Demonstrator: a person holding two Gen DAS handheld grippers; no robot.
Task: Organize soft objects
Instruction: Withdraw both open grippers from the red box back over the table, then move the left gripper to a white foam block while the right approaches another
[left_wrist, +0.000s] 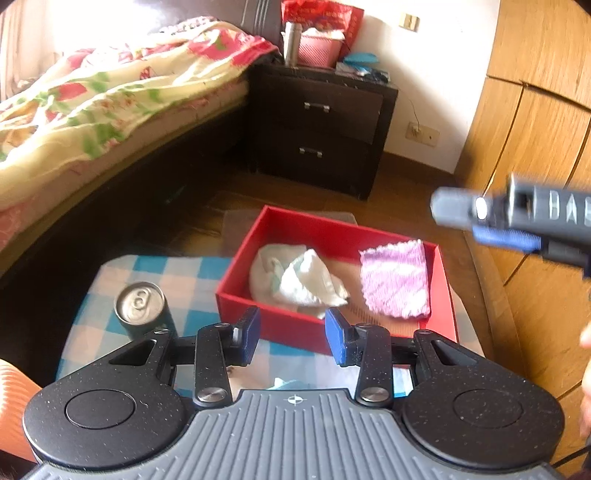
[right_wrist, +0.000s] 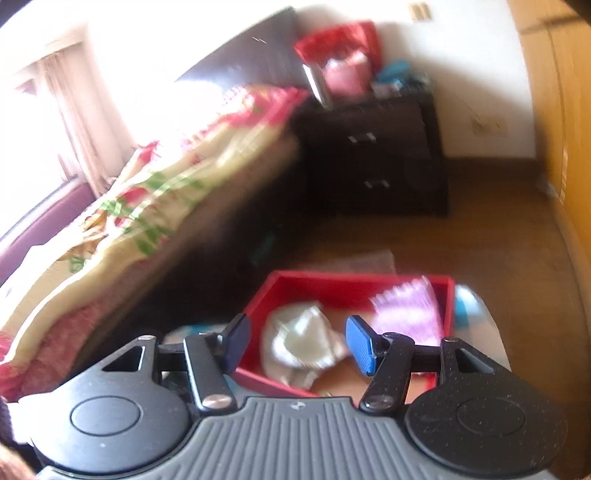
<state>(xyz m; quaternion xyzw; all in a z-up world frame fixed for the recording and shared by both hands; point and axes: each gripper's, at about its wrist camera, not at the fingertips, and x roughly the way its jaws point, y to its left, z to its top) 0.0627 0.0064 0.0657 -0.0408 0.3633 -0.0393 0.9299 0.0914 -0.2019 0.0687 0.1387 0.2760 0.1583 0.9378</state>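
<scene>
A red box (left_wrist: 236, 277) stands on a small table with a blue checked cloth (left_wrist: 184, 273). Inside it lie a crumpled white cloth (left_wrist: 295, 280) on the left and a pink knitted cloth (left_wrist: 397, 278) against the right wall. My left gripper (left_wrist: 291, 334) is open and empty, just in front of the box's near wall. My right gripper (right_wrist: 295, 343) is open and empty, above the near edge of the box (right_wrist: 258, 306), over the white cloth (right_wrist: 303, 343); the pink cloth (right_wrist: 410, 310) lies to its right. The right gripper also shows blurred in the left wrist view (left_wrist: 491, 218).
A drink can (left_wrist: 142, 308) stands on the table left of the box. A bed with a flowered quilt (left_wrist: 103, 99) is at the left, a dark nightstand (left_wrist: 321, 125) behind, a wooden wardrobe (left_wrist: 535, 110) at the right. A blue item (right_wrist: 467, 302) lies right of the box.
</scene>
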